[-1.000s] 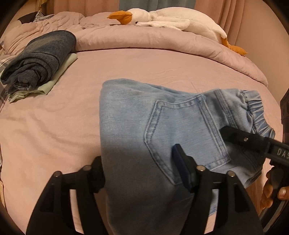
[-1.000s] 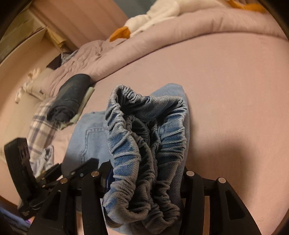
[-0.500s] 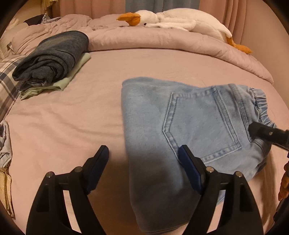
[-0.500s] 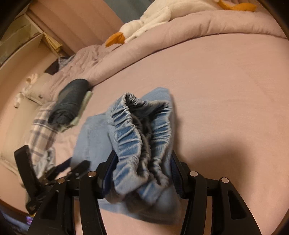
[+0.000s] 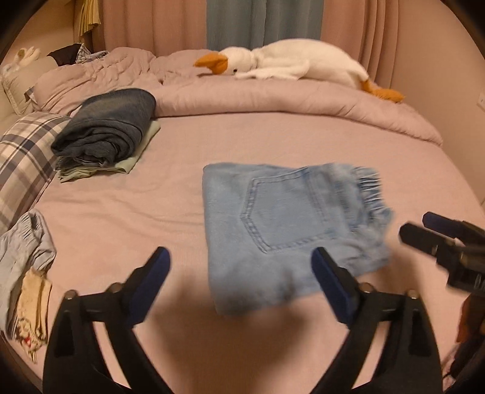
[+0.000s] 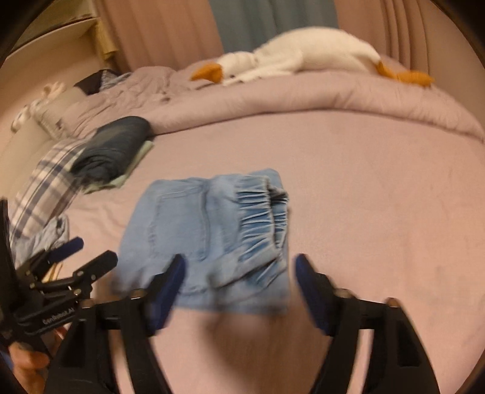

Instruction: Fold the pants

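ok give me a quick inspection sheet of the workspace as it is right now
surface: pink bed sheet, smooth.
job's things: light blue pants folded, lying flat, back pocket up.
clutter: dark folded clothes on a green garment, plaid pillow, crumpled clothes, plush goose.
grippers: left tongs and right tongs open, just widened, nothing between them.
cables: nothing seen.
surroundings: rumpled duvet, curtains.

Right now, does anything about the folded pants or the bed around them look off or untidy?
Mostly fine. The light blue pants lie folded flat on the bed, both grippers clear of them. Only the elastic waistband bunches up loosely at one end, and crumpled clothes sit at the bed's edge.
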Motion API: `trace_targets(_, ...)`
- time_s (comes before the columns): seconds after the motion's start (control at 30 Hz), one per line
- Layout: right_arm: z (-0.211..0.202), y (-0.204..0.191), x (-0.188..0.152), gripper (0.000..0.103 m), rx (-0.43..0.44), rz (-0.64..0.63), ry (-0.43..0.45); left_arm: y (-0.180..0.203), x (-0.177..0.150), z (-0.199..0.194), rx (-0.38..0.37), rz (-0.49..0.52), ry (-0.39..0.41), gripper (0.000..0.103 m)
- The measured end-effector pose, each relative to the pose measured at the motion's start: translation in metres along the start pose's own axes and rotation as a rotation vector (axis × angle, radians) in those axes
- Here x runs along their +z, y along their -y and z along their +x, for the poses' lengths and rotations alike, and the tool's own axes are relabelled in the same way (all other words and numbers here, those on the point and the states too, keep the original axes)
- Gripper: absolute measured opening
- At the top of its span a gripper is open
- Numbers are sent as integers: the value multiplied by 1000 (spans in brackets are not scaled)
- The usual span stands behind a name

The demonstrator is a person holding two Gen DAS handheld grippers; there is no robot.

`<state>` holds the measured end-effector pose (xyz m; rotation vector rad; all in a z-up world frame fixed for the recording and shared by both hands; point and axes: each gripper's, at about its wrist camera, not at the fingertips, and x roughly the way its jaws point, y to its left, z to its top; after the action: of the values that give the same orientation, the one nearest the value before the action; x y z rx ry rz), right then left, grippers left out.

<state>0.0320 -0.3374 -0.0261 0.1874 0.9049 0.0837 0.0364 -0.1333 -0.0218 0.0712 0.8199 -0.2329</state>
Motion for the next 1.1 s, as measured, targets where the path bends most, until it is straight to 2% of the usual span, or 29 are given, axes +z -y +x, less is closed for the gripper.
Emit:
trace_targets(0.03, -11, -6, -2, 91, 2, -23, 16, 2, -1, -9, 0, -2, 7, 102)
trace_targets(0.2, -46, -30, -13, 93, -5, -116, 77, 10, -7, -47, 11, -16, 38, 102)
trace_targets(0.33, -59, -39, -22, 102, 15, -133, 103, 16, -11, -66, 22, -27, 27, 102)
trace_targets(0.57, -78, -45, -30, 102, 27, -104, 131, 16, -18, -91, 43, -55, 61, 102)
trace_targets(1.1, -99, -53, -37, 102, 17, -109, 164, 26, -23, -107, 83, -16, 84, 102)
